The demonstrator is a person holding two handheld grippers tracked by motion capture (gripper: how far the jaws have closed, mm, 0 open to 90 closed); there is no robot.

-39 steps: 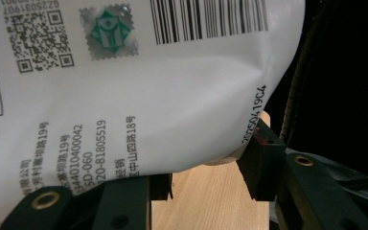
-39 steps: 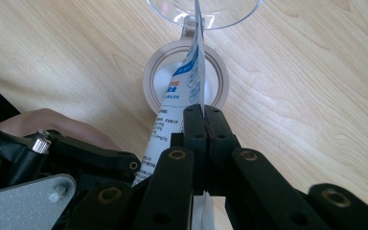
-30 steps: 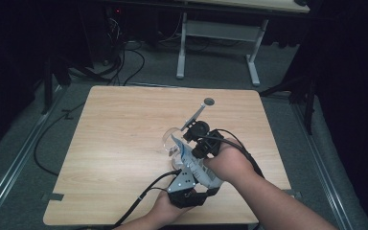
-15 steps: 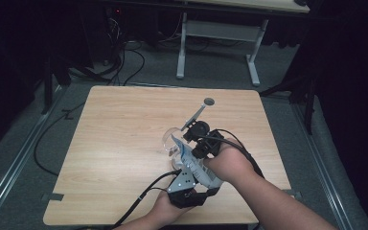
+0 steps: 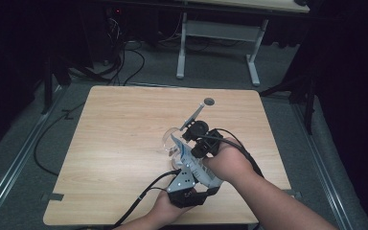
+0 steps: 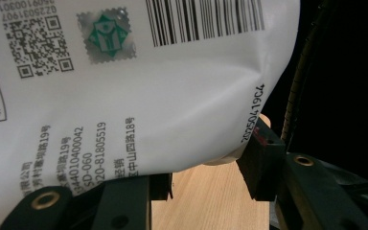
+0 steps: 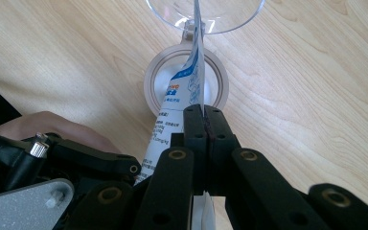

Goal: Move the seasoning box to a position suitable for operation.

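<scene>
The white printed pouch (image 6: 124, 96) hangs slanted above the worktop (image 5: 115, 143), its upper end leaning into the mouth of a clear glass (image 7: 220, 14). The right tongs (image 7: 203, 120) are pressed tight together on the pouch's thin edge. The left tongs (image 6: 206, 167) grip its fuller lower end, half spread around the bulge. Nothing has shifted in the last second: both hands stay put and neither grip has altered. I'd judge this a steadying pause before the pouch is torn or tipped. Further back on the worktop lies a slim stirrer (image 5: 199, 112) with a round end.
</scene>
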